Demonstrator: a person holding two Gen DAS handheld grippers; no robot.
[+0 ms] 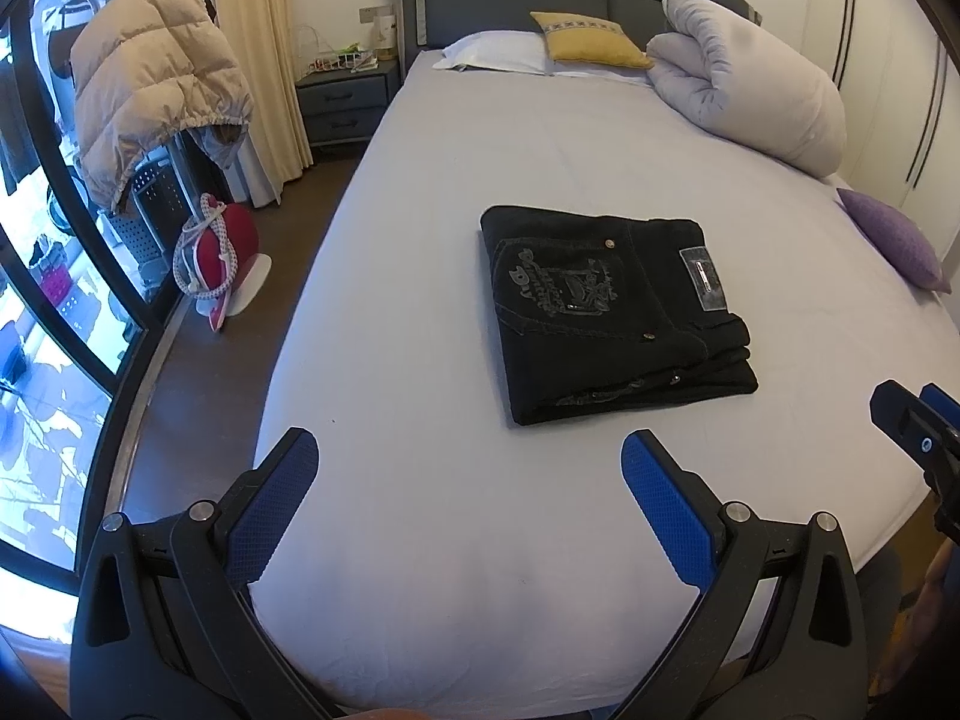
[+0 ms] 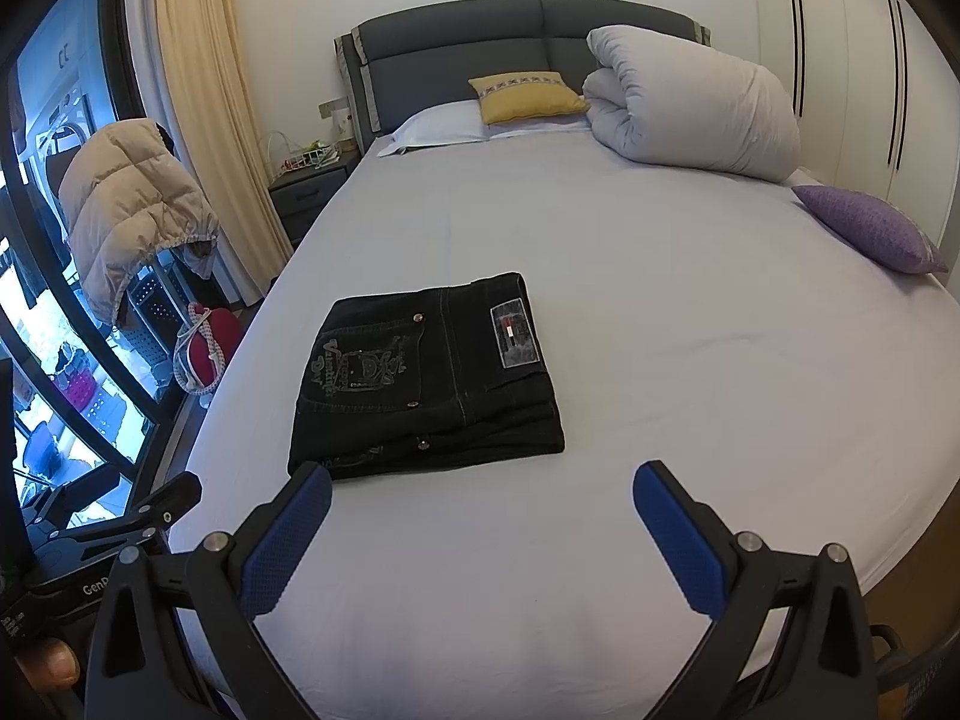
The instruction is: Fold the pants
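Lying folded square: black pants [image 1: 612, 306]

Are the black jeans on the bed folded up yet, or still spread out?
Folded. The black jeans lie as a compact rectangle on the bed sheet, layers stacked at the near edge, back pocket and waist patch on top. Neither claw touches them.

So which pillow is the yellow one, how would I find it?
Look at the dark grey headboard of the bed. The yellow cushion leans there, on the white pillow beside the rolled duvet. Only it has a patterned stripe.
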